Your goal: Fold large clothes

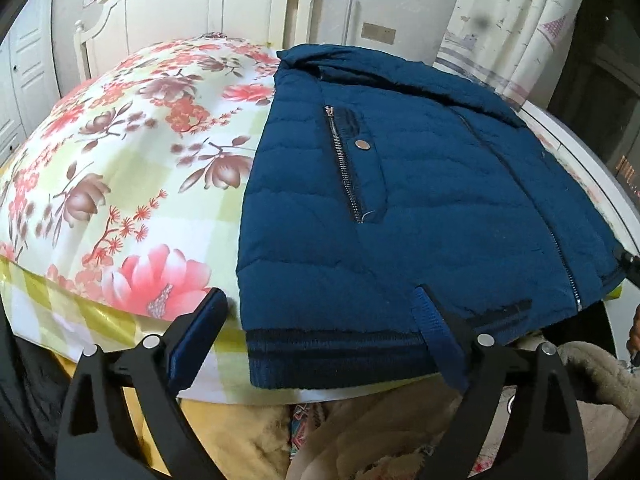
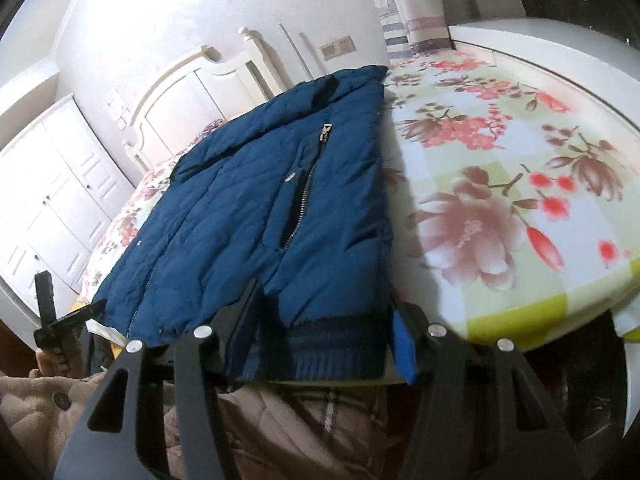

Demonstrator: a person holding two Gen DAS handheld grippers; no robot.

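A dark blue quilted jacket [image 1: 420, 184] [image 2: 224, 220] lies front up on the flowered bed sheet [image 1: 140, 160] [image 2: 500, 200], with its ribbed hem at the near edge of the bed. My left gripper [image 1: 318, 296] stands open over the hem's left corner. Its right finger rests on the jacket and its left finger is off the cloth, over the sheet. My right gripper [image 2: 324, 300] is shut on the hem's right corner, with the fabric bunched between its pads. The collar end lies far from both grippers.
A white headboard [image 1: 192, 4] [image 2: 180, 96] stands at the far end and a white wardrobe [image 2: 52, 184] is at the left. A curtain [image 1: 520, 20] hangs behind the bed. The person's beige fleece garment [image 1: 592, 364] [image 2: 40, 400] is close below the grippers.
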